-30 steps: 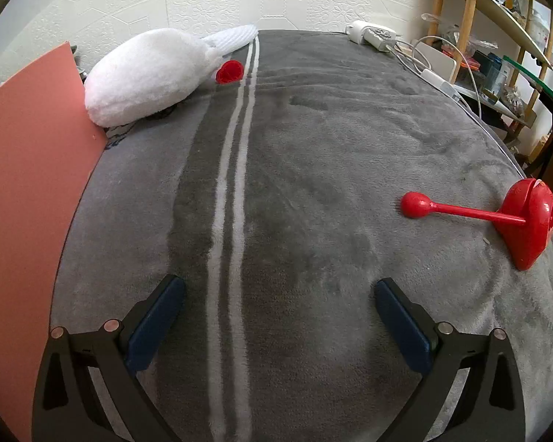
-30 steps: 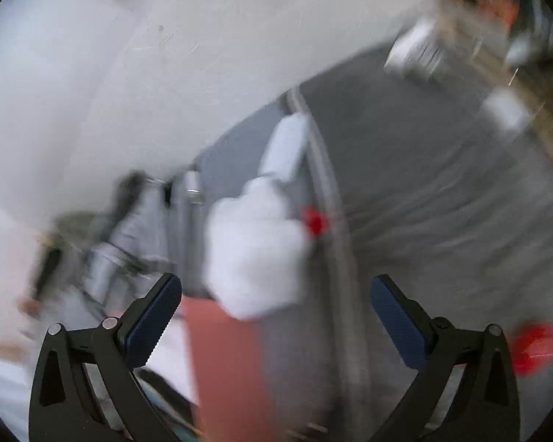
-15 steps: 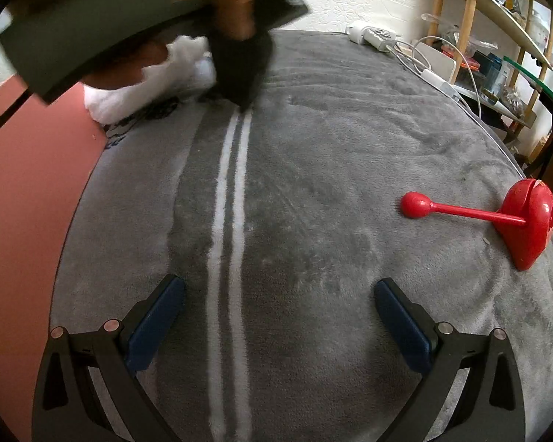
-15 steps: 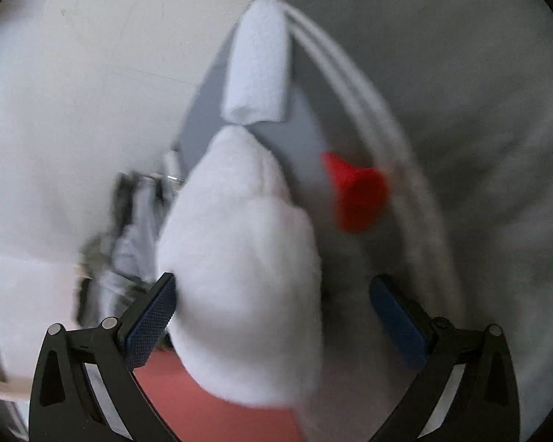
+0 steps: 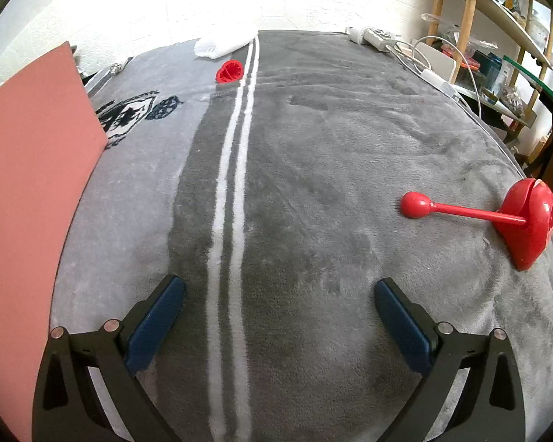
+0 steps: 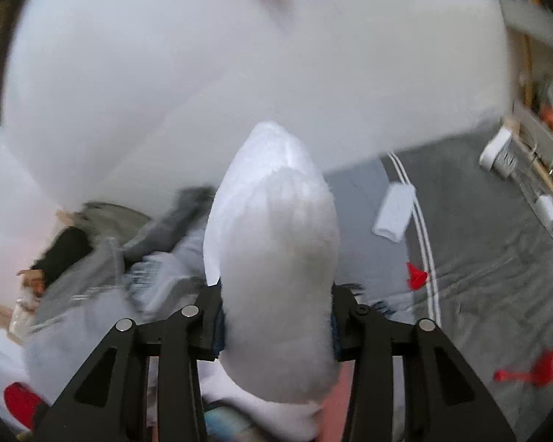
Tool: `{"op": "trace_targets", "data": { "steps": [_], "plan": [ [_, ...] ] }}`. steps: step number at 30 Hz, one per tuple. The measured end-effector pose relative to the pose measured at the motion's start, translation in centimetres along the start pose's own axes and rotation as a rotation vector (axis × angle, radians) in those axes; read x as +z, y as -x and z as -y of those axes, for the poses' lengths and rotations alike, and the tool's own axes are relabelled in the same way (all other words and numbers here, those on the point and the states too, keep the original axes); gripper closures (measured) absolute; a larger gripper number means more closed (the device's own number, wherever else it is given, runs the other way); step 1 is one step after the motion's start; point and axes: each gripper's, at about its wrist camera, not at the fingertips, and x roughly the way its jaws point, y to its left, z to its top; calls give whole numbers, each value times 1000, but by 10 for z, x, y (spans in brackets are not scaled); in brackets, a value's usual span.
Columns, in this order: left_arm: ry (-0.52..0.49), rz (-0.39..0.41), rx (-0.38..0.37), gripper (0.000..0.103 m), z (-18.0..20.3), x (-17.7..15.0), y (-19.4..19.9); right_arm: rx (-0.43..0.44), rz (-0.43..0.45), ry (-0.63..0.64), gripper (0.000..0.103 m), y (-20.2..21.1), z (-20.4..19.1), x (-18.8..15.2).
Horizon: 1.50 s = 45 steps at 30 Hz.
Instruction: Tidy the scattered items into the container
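My right gripper has its jaws closing on a white plush toy, pads pressed into its sides, and holds it up off the bed. In the left wrist view my left gripper hangs open over the grey blanket with nothing between its fingers. A red long-handled toy with a rounded head lies at the right, also in the right wrist view. A small red cup lies on its side far back by the white stripes. The pink container wall stands at the left.
A folded white cloth lies at the blanket's far edge. A power strip and white cables sit at the back right, before a wooden shelf. Grey clothing is heaped beyond the bed's left side.
The right gripper came down over the white plush toy, shut on it and lifted it away; the toy is gone from the left wrist view. The left gripper stayed put.
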Motion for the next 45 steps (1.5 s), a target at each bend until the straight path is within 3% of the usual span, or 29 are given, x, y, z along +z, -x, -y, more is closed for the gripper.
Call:
{"op": "trace_targets", "data": {
  "steps": [3,6,8,10,13,16,20,22,24,26,29,32,35,40,42,43,44,45],
  "plan": [
    [0,0,0,0,-1,0,9,86,27,-27,61,49,-45,-29],
    [0,0,0,0,1,1,3,134,-53,-34,52,55,-72,-74],
    [0,0,0,0,2,0,-7,94,-134,-25,29,35,-79,-105],
    [0,0,0,0,2,-1,-9,81,-184,-41,19,15,-80,-129],
    [0,0,0,0,1,0,0,226,-203,-69,9,6,-82,-149],
    [0,0,0,0,0,0,1,113,-148,-19,7,33,-86,-146],
    [-1,0,0,0,2,0,-2,-222,-27,142,0,110,-69,-131],
    [0,0,0,0,1,0,-2,-438,25,198,0,145,-38,-131],
    [-1,0,0,0,1,0,-1,-685,62,187,0,179,20,-144],
    [0,0,0,0,1,0,1,-815,76,150,0,197,74,-160],
    [-1,0,-1,0,0,1,-5,-906,43,92,0,189,180,-198],
    [-1,0,-1,0,0,0,-3,-888,-39,79,0,159,267,-240],
    [-1,1,0,0,-1,0,-3,-880,-150,96,1,123,322,-265],
    [-1,1,0,0,1,0,-5,-867,-174,294,1,88,339,-251],
    [-1,1,0,0,0,0,-3,-797,-151,319,1,76,346,-238],
    [-1,1,0,0,-1,0,-1,-738,-127,296,0,72,351,-234],
    [-2,0,2,0,-4,0,2,-622,-127,227,0,61,366,-234],
    [-4,1,3,0,-2,1,-3,-606,-157,185,0,49,379,-234]
  ]
}}
